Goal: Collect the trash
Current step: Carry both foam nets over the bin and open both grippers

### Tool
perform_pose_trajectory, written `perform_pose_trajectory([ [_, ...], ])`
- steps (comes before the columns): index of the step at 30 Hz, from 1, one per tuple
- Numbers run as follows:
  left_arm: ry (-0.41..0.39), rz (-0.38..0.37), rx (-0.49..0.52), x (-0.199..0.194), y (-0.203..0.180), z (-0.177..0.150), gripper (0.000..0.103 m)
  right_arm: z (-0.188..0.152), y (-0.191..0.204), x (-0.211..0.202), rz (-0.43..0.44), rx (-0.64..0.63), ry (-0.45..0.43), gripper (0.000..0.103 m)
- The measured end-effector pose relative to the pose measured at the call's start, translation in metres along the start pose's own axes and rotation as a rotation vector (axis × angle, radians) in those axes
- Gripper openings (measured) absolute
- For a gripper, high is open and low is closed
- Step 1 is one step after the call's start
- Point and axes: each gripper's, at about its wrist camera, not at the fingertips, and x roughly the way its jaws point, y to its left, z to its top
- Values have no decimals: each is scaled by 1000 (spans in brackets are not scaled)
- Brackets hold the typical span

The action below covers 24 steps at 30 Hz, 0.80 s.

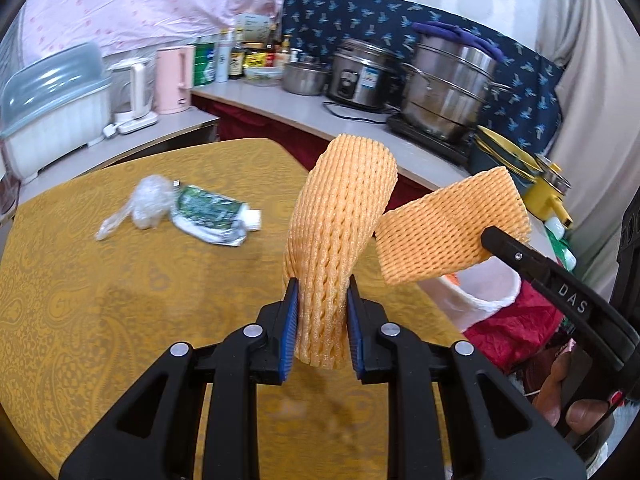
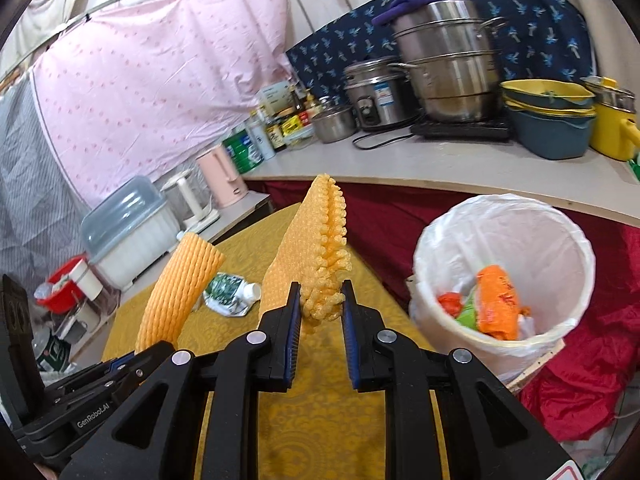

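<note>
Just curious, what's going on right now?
Left gripper shut on foam net sleeve. Right gripper shut on second foam net. Bin open, unobstructed.

Both foam nets [image 1: 340, 216] [image 2: 320, 240] are looking pale orange with a mesh weave, the tablecloth [image 1: 100, 300] is showing mustard paisley, the bin liner [image 2: 504, 248] is glowing white, and the backsplash cloth [image 1: 360, 20] is rocking navy with little blue sprigs.

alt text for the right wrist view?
The right gripper grips an orange foam net above a yellow table; the lined bin of trash sits at right, the left gripper's net at left.
</note>
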Motion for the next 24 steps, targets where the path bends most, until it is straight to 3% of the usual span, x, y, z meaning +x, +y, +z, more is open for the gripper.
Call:
perform_pose_trajectory([
  [13, 20, -65, 99, 12, -77, 2, 21, 16, -85, -53, -111, 92, -97, 18],
  [24, 64, -109, 169, 43, -132, 2, 21, 23, -144, -72, -189, 150, -136, 18],
])
